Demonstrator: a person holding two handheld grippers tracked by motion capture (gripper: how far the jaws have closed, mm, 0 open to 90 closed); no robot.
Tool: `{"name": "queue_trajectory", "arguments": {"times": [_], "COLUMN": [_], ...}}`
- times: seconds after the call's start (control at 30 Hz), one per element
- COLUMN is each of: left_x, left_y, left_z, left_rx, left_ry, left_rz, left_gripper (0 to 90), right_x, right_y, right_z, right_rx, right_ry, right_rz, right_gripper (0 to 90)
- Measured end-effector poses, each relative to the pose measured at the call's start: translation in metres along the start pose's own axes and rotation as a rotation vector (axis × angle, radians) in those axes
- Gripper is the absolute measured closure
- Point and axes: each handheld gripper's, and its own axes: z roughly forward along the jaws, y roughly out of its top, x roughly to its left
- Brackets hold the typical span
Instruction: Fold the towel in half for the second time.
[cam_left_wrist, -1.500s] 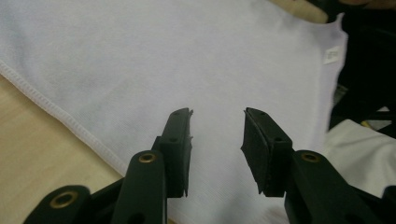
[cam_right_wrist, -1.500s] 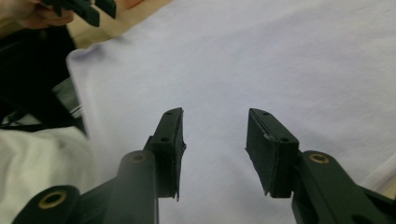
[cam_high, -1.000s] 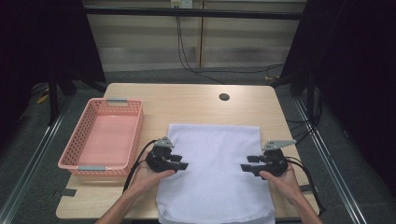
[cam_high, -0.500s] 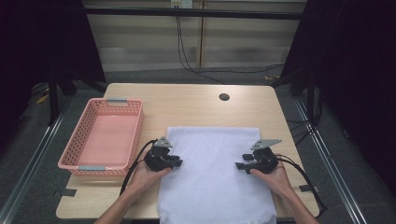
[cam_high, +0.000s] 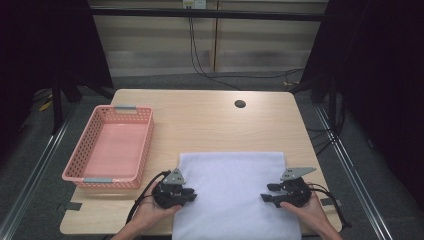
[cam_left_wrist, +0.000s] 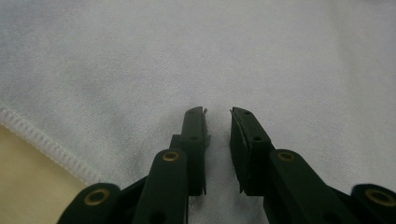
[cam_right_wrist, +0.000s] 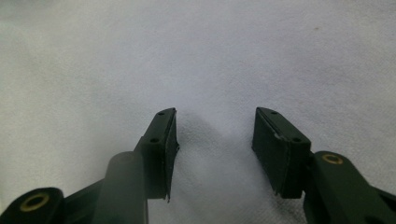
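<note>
1. Nearest the person, the left gripper (cam_high: 189, 194) sits on the left side of the white towel (cam_high: 235, 190); its jaws have just been closing and now stand close together with a small gap; no cloth is pinched between them, the towel just lies flat under them.
2. The right gripper (cam_high: 266, 193) sits on the right side of the towel; its jaws stand wider apart, over flat cloth, gripping nothing.
3. The towel lies between the two grippers, spread flat on the near half of the table (cam_high: 210, 115); its near end hangs over the table edge; each gripper points inward at the middle, and both are about as near to their own side.
4. In the left gripper view the towel's stitched hem (cam_left_wrist: 51, 148) is just to the left of the jaws.
5. Farther off to the left, the pink basket (cam_high: 80, 175) stands apart from the towel.
6. Since a second ago both hands have slid toward the person along the towel's sides.
</note>
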Motion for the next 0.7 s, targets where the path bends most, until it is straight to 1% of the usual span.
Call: {"name": "queue_trajectory", "arguments": {"times": [0.03, 0.07, 0.1, 0.13, 0.17, 0.2, 0.23, 0.27, 0.3, 0.33, 0.37, 0.4, 0.43, 0.47, 0.5, 0.53, 0.57, 0.6, 0.63, 0.67, 0.7], "left_x": [-0.005, -0.01, -0.013, -0.015, -0.017, -0.017, -0.015, -0.012, -0.006, 0.003, 0.011, 0.017, 0.027, 0.032, 0.038, 0.044, 0.049, 0.053, 0.057, 0.062, 0.065], "left_y": [-0.004, -0.007, -0.01, -0.011, -0.014, -0.015, -0.015, -0.014, -0.012, -0.008, -0.005, -0.002, 0.002, 0.006, 0.01, 0.015, 0.019, 0.023, 0.026, 0.029, 0.032], "left_z": [-0.002, -0.004, -0.007, -0.01, -0.013, -0.016, -0.018, -0.02, -0.023, -0.025, -0.025, -0.025, -0.022, -0.02, -0.018, -0.015, -0.014, -0.012, -0.01, -0.01, -0.008], "left_rx": [-0.007, 0.003, 0.014, 0.029, 0.029, 0.019, 0.018, 0.004, -0.009, -0.034, -0.065, -0.071, -0.08, -0.081, -0.085, -0.094, -0.109, -0.119, -0.123, -0.13, -0.142], "left_ry": [-0.004, -0.016, -0.046, -0.066, -0.083, -0.086, -0.064, -0.049, -0.028, -0.001, 0.025, 0.034, 0.041, 0.057, 0.074, 0.08, 0.072, 0.075, 0.088, 0.093, 0.107], "left_rz": [0.0, 0.018, 0.019, 0.013, 0.007, 0.016, 0.029, 0.025, 0.008, -0.029, -0.054, -0.063, -0.087, -0.099, -0.1, -0.116, -0.131, -0.14, -0.152, -0.155, -0.157], "left_gripper": [75.6, 75.5, 75.5, 75.1, 73.0, 70.0, 67.9, 65.8, 64.4, 63.4, 62.7, 62.2, 61.9, 61.8, 61.6, 61.2, 60.6, 59.9, 59.8, 58.7, 58.7], "right_x": [0.003, 0.007, 0.012, 0.016, 0.019, 0.023, 0.025, 0.025, 0.024, 0.02, 0.013, 0.004, -0.003, -0.013, -0.02, -0.029, -0.039, -0.048, -0.057, -0.065, -0.072], "right_y": [-0.003, -0.006, -0.008, -0.011, -0.013, -0.015, -0.015, -0.015, -0.014, -0.013, -0.009, -0.006, -0.003, 0.002, 0.005, 0.009, 0.011, 0.013, 0.015, 0.016, 0.017], "right_z": [-0.002, -0.004, -0.007, -0.009, -0.011, -0.013, -0.015, -0.015, -0.016, -0.018, -0.023, -0.029, -0.035, -0.042, -0.046, -0.048, -0.05, -0.049, -0.047, -0.042, -0.036], "right_rx": [-0.001, 0.005, 0.018, 0.023, 0.03, 0.039, 0.049, 0.052, 0.054, 0.032, -0.016, -0.074, -0.106, -0.139, -0.149, -0.151, -0.162, -0.174, -0.172, -0.168, -0.152], "right_ry": [0.011, 0.022, 0.031, 0.046, 0.05, 0.055, 0.05, 0.047, 0.054, 0.048, 0.016, 0.015, 0.01, -0.032, -0.062, -0.092, -0.12, -0.132, -0.134, -0.134, -0.136], "right_rz": [-0.003, 0.005, 0.009, 0.004, 0.002, 0.01, 0.004, 0.006, 0.015, 0.014, 0.036, 0.066, 0.079, 0.09, 0.085, 0.087, 0.1, 0.111, 0.129, 0.136, 0.145], "right_gripper": [50.4, 50.5, 50.4, 50.5, 50.6, 50.6, 51.0, 52.2, 53.6, 53.0, 52.7, 53.0, 53.3, 53.3, 53.2, 53.0, 52.5, 51.7, 51.1, 49.1, 48.1]}}
